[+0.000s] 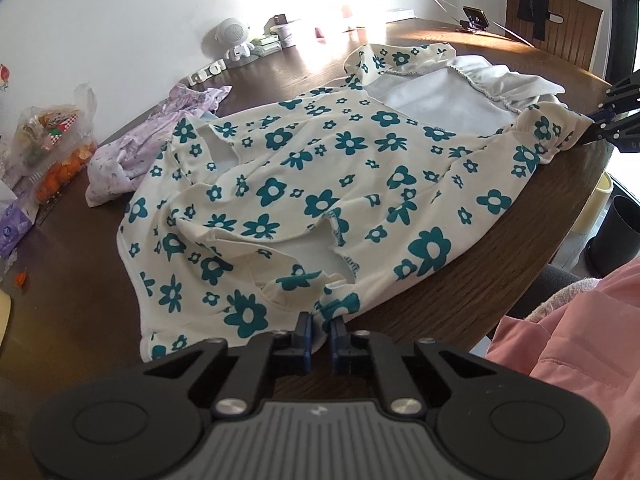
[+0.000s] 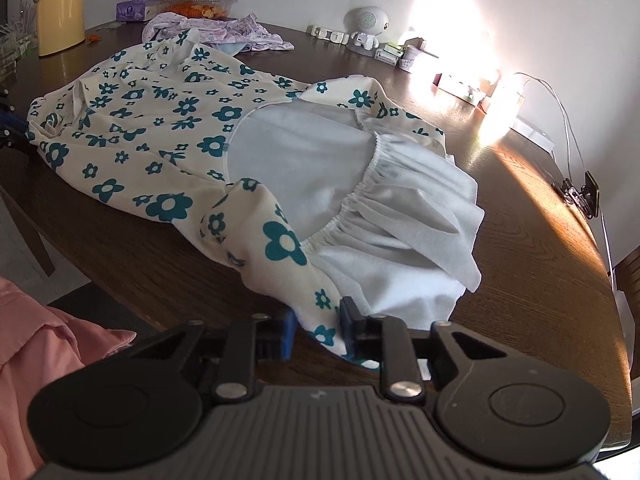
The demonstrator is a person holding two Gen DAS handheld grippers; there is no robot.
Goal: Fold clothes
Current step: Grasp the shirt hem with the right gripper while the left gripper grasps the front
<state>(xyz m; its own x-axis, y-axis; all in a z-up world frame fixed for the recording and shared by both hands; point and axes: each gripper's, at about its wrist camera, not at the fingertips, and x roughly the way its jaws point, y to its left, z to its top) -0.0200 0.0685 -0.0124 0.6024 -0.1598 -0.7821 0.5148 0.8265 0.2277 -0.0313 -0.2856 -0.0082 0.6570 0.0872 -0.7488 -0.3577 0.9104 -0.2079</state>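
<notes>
A cream garment with teal flowers lies spread on the dark wooden table, its white lining showing at the gathered waist end. My left gripper is shut on the garment's near edge. My right gripper is shut on a floral corner at the waist end; it also shows at the right edge of the left wrist view. The left gripper shows at the far left of the right wrist view.
A crumpled lilac garment lies beyond the floral one. A snack bag, tissue pack, yellow jug, white toy robot speaker, small boxes, a cable and a phone clip stand around the table. My pink sleeve is near the edge.
</notes>
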